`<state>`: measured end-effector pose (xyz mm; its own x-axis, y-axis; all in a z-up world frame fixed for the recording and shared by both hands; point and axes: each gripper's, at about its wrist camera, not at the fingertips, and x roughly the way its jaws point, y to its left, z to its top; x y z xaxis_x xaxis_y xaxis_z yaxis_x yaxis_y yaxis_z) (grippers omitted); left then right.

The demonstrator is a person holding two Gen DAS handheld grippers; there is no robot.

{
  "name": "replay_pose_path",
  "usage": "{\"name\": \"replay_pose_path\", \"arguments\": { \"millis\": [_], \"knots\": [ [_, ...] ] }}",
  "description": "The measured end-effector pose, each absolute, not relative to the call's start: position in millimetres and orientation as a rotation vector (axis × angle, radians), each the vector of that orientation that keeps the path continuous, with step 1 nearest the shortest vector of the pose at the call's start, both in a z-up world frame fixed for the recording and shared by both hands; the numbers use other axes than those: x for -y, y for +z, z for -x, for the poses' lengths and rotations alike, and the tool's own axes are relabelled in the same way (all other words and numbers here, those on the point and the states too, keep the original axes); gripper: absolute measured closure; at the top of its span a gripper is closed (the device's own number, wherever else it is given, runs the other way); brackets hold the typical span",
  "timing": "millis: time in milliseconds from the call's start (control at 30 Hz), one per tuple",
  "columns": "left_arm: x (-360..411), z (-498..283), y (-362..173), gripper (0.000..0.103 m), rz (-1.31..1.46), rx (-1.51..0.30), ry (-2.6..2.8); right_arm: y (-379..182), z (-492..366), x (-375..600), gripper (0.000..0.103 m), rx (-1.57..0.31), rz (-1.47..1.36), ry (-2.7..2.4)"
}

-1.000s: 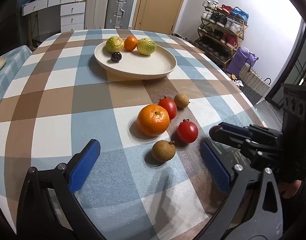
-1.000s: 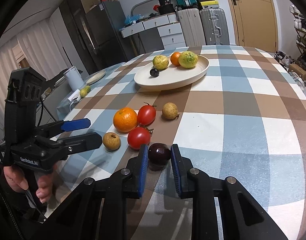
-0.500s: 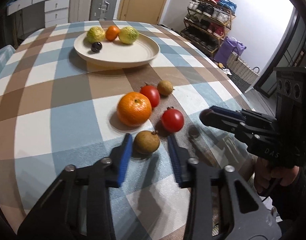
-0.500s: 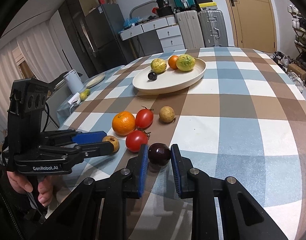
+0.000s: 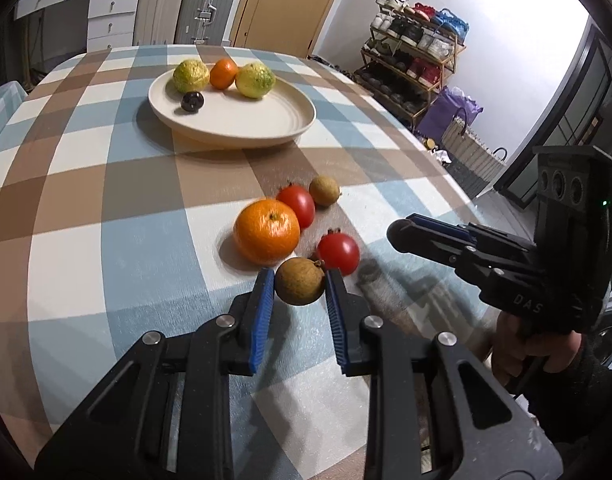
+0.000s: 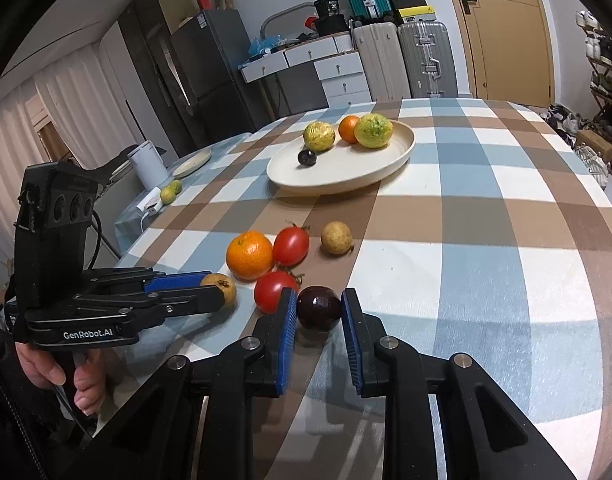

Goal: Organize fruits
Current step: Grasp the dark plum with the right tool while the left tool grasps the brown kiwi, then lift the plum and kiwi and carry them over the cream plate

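Observation:
My left gripper is shut on a brown round fruit, which also shows in the right wrist view. My right gripper is shut on a dark purple fruit. On the checked cloth lie an orange, two red tomatoes and a second brown fruit. A cream plate farther back holds two yellow-green fruits, a small orange and a dark plum.
The right gripper's body is close to the right of the fruit group. The table edge curves off at the right. A side table with a white kettle stands to the left. Suitcases, drawers and a shoe rack line the room.
My left gripper moved in and closed from wide open onto the brown fruit. My right gripper kept hold of the dark purple fruit and rose a little.

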<state>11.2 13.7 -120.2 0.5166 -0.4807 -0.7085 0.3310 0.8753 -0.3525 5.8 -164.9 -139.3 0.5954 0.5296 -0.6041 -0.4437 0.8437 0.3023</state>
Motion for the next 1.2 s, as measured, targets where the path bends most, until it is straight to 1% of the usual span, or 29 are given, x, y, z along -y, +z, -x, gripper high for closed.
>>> {"name": "replay_pose_path", "arguments": {
  "millis": [300, 733, 967, 1200],
  "knots": [
    [-26, -44, -102, 0.080, 0.229, -0.890, -0.496, -118, -31, 175, 0.080, -0.700, -0.201, 0.591],
    [-45, -94, -85, 0.080, 0.279, -0.862, -0.462, -108, -89, 176, 0.080, -0.717, -0.242, 0.613],
    [-60, -143, -74, 0.080, 0.284, -0.827, -0.402, -91, -129, 161, 0.080, -0.707, -0.234, 0.645],
    [-75, -196, -78, 0.080, 0.293, -0.821, -0.368, -77, -178, 136, 0.080, -0.698, -0.220, 0.685]
  ]
}}
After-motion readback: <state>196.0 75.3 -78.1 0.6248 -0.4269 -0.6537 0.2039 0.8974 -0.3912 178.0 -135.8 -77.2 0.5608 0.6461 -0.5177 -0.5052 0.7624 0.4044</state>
